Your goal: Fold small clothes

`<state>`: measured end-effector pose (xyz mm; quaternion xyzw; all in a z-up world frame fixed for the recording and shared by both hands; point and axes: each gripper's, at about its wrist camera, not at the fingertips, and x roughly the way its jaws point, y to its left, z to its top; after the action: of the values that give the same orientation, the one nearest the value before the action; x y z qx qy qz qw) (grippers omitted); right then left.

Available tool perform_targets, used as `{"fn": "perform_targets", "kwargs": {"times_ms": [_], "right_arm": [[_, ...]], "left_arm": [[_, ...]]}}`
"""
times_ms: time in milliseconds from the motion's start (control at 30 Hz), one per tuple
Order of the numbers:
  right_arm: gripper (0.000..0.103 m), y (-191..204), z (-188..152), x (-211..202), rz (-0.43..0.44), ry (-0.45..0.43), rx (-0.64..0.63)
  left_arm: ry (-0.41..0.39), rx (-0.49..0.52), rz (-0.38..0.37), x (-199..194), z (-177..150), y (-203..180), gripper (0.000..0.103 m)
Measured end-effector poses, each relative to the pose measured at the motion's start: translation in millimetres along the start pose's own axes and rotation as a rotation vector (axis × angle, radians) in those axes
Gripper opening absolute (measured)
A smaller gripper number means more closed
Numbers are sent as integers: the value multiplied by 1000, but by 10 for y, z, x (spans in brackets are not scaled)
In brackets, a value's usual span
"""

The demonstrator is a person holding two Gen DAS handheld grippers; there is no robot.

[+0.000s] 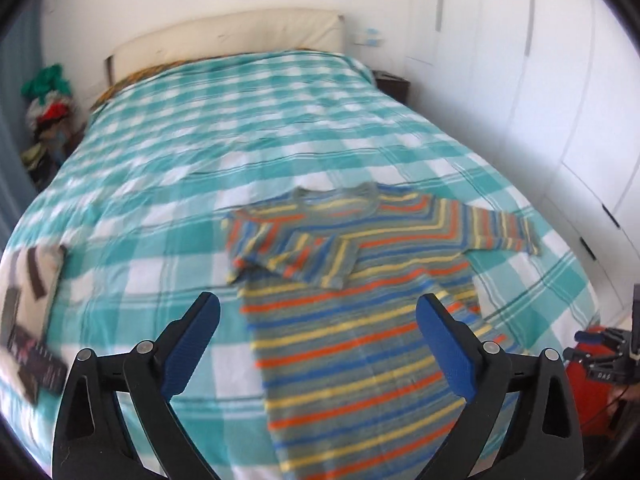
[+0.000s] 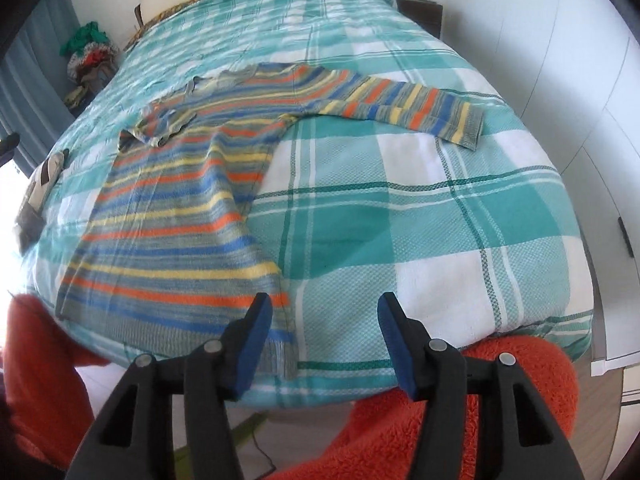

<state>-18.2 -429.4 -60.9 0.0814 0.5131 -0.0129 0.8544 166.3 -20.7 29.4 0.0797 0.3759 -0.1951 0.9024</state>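
A knitted striped sweater point(image 1: 360, 344) (one sleeve folded in) lay flat on the checked bedspread point(image 2: 440, 208); both grippers' jaws gaped empty.

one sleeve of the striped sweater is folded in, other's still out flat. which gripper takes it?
Right, probably. The outstretched sleeve lies on the right side of the striped sweater, with bare bedspread between it and the open right gripper. The left gripper, also open, hangs over the sweater's body and would have to cross it.

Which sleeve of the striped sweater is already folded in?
The sleeve on the left-gripper side: it lies doubled across the chest of the striped sweater. The other sleeve lies stretched straight out on the checked bedspread.
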Motion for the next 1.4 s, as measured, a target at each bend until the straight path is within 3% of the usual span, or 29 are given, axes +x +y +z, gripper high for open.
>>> {"fn": "perform_targets", "kwargs": {"times_ms": [100, 133, 300, 367, 433, 467, 500, 533, 600, 700, 767, 833, 900, 967, 1067, 1200, 1300, 1367, 1400], "right_arm": [[55, 53, -83, 150, 7, 23, 27], [55, 52, -110, 177, 6, 34, 25], [55, 67, -160, 179, -26, 35, 8], [55, 37, -173, 186, -31, 39, 20], [55, 0, -177, 189, -31, 39, 40], [55, -18, -175, 190, -30, 38, 49], [55, -37, -170, 194, -28, 35, 57], [55, -48, -163, 196, -27, 34, 65], [55, -67, -150, 199, -24, 32, 79], [55, -70, -156, 175, -14, 21, 83], [55, -69, -165, 152, -18, 10, 83], [55, -79, -164, 148, -19, 4, 86], [55, -84, -155, 163, -13, 8, 91], [55, -73, -149, 174, -9, 11, 91], [55, -25, -145, 177, -20, 11, 72], [55, 9, -162, 182, -42, 15, 55], [55, -28, -169, 176, -46, 12, 69], [55, -52, -166, 174, -50, 12, 80], [55, -58, -164, 175, -49, 16, 82]], "left_arm": [[64, 157, -30, 777, 66, -201, 97], [88, 198, -34, 1007, 50, -256, 91], [249, 316, -39, 1873, -185, -339, 79], [306, 353, -25, 2070, -303, -307, 64], [312, 320, -62, 2114, -335, -198, 49], [308, 285, -65, 2094, -316, -144, 37], [310, 252, -57, 2078, -291, -91, 9], [304, 228, -32, 2049, -244, -40, 5], [239, 95, -19, 1868, -115, 220, 4], [92, -295, 18, 1367, 6, 1067, 4], [36, -577, 99, 1053, -163, 1751, 4], [35, -736, 229, 872, -413, 2280, 3], [74, -781, 350, 806, -659, 2590, 3], [114, -828, 401, 796, -899, 2761, 3], [149, -888, 417, 827, -1172, 2834, 2], [159, -897, 461, 833, -1288, 2770, 2], [182, -872, 469, 874, -1342, 2767, 2], [219, -820, 455, 914, -1337, 2732, 8], [240, -781, 485, 870, -1337, 2678, 10]]}}
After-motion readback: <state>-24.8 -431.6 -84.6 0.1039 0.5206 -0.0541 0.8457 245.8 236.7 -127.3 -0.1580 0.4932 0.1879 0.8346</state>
